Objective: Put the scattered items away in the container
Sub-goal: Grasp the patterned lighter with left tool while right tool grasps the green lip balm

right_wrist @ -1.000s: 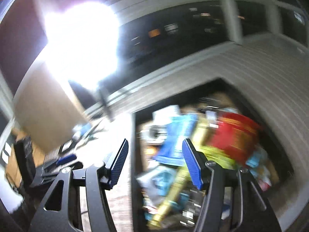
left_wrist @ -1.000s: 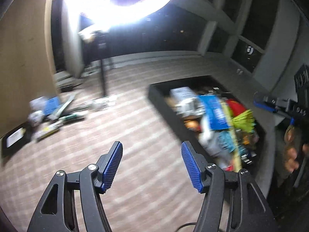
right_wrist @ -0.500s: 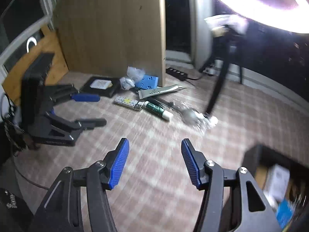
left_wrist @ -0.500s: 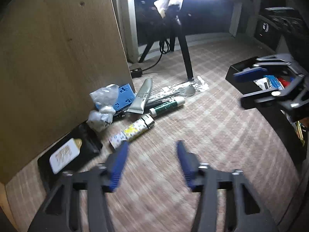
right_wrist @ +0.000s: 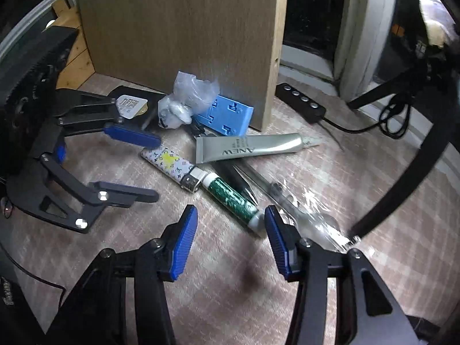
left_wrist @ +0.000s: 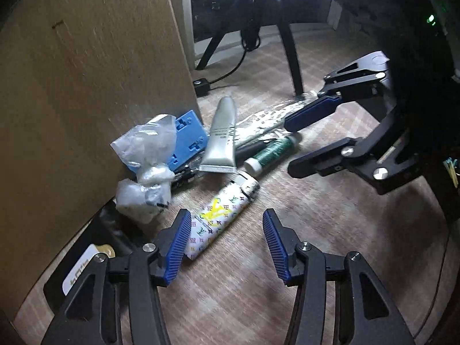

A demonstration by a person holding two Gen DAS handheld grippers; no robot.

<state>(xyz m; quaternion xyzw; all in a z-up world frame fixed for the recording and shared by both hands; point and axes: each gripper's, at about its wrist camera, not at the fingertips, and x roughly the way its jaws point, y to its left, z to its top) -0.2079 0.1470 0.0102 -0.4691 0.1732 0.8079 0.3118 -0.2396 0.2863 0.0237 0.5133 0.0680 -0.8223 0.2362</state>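
The left claw (left_wrist: 227,241) hangs low over the carpeted floor (left_wrist: 258,287) with its blue pads spread wide and nothing between them. Its left pad (left_wrist: 178,247) sits just beside the near end of a patterned lighter (left_wrist: 221,218), which lies flat on the floor; whether pad and lighter touch cannot be told. The right claw (right_wrist: 230,238) is likewise wide open and empty, its right pad (right_wrist: 276,241) just beside the white-capped end of a green tube (right_wrist: 233,199).

Past the lighter, the scattered items lie in a loose heap on the floor. The green tube points its other cap toward the lighter's metal head. A silver tube (right_wrist: 247,151) printed "ANEW" rests across a dark pen-like object (right_wrist: 233,176), and a crinkled clear wrapper (right_wrist: 302,210) stretches beside the green tube. Clear plastic bags (left_wrist: 146,158) holding white pieces lean at the foot of an upright wooden board (left_wrist: 86,72), with a blue plastic piece (left_wrist: 188,135) just behind them. A black tray (right_wrist: 129,97) with a white labelled packet lies next to the bags.

Farther back, a black power strip (right_wrist: 302,102) and a tripod leg (left_wrist: 290,43) stand on the floor. The container is out of view in both cameras.
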